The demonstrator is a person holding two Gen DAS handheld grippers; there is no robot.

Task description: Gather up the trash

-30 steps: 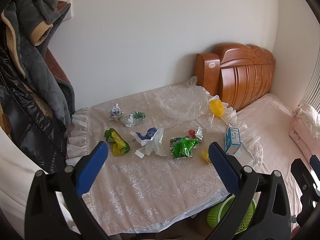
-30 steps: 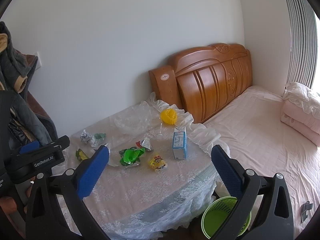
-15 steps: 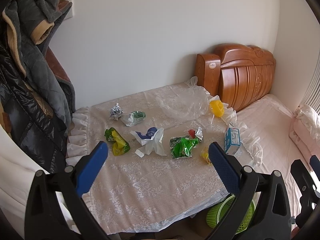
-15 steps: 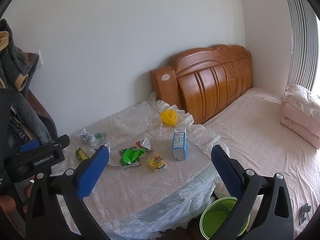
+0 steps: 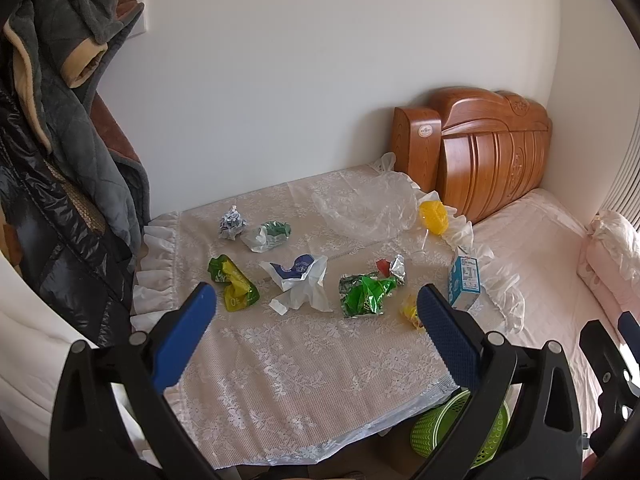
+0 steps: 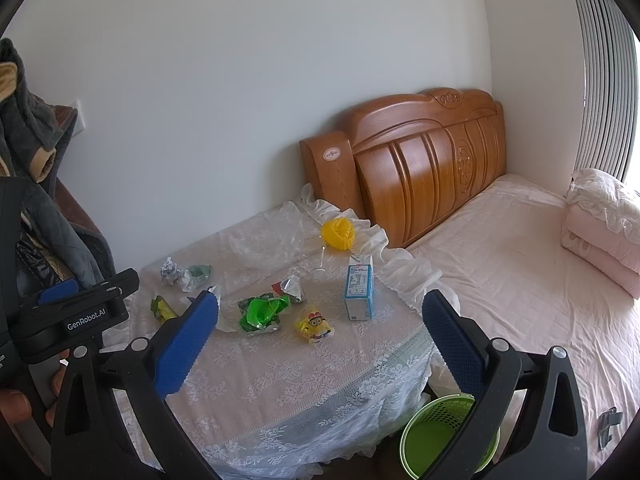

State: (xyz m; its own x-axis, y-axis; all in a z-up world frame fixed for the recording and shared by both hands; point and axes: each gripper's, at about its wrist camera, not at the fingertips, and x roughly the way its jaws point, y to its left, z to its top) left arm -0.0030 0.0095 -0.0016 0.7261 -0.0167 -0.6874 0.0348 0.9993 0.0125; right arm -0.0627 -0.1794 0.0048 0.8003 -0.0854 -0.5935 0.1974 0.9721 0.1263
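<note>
Trash lies on a lace-covered table (image 5: 304, 380): a green foil wrapper (image 5: 364, 294), a white and blue wrapper (image 5: 300, 280), a green-yellow packet (image 5: 234, 288), a crumpled paper ball (image 5: 231, 222), a green-white wrapper (image 5: 269, 235), a small yellow packet (image 6: 314, 325) and a blue milk carton (image 6: 359, 292). A green bin (image 6: 436, 436) stands on the floor at the table's right. My left gripper (image 5: 316, 320) is open and empty, held back from the table. My right gripper (image 6: 320, 328) is open and empty too.
A clear plastic bag (image 5: 368, 208) and a yellow ball-shaped thing (image 5: 433, 216) lie at the table's far side. A wooden headboard (image 6: 424, 160) and a pink bed (image 6: 520, 272) are to the right. Coats (image 5: 52, 140) hang at the left.
Both views have shifted only slightly; the right wrist view has risen a little. Nothing on the table has moved, and both grippers stay open.
</note>
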